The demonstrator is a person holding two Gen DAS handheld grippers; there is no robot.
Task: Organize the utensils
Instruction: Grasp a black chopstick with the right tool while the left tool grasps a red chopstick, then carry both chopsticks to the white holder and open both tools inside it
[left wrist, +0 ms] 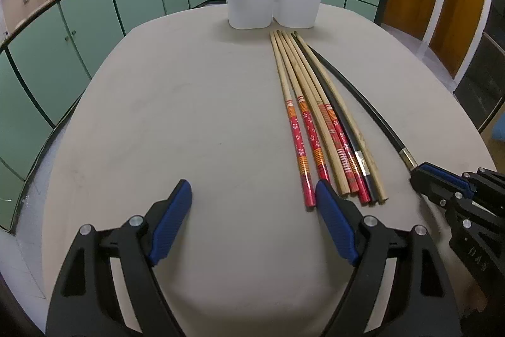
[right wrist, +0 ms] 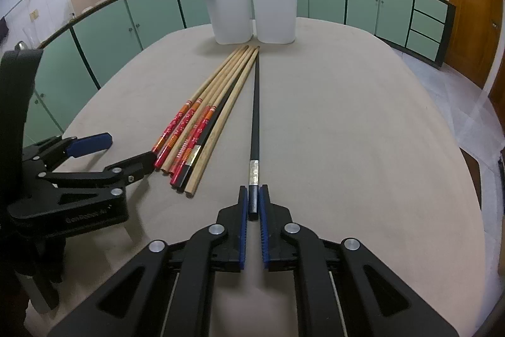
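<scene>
We note a beige table [right wrist: 363, 122] bearing a white two-compartment holder [right wrist: 252, 11] at its far edge. Near it lies a bundle of chopsticks [right wrist: 202, 122]. The left gripper [left wrist: 252, 210] stands wide apart, empty; the right gripper [right wrist: 253, 204] is clamped on a black chopstick [right wrist: 255, 116] — right of the bundle.

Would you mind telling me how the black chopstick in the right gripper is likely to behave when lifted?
The black chopstick looks stiff and light. Pinched only at its end by the right gripper, its tip may droop. Its smooth finish might slip.
</scene>
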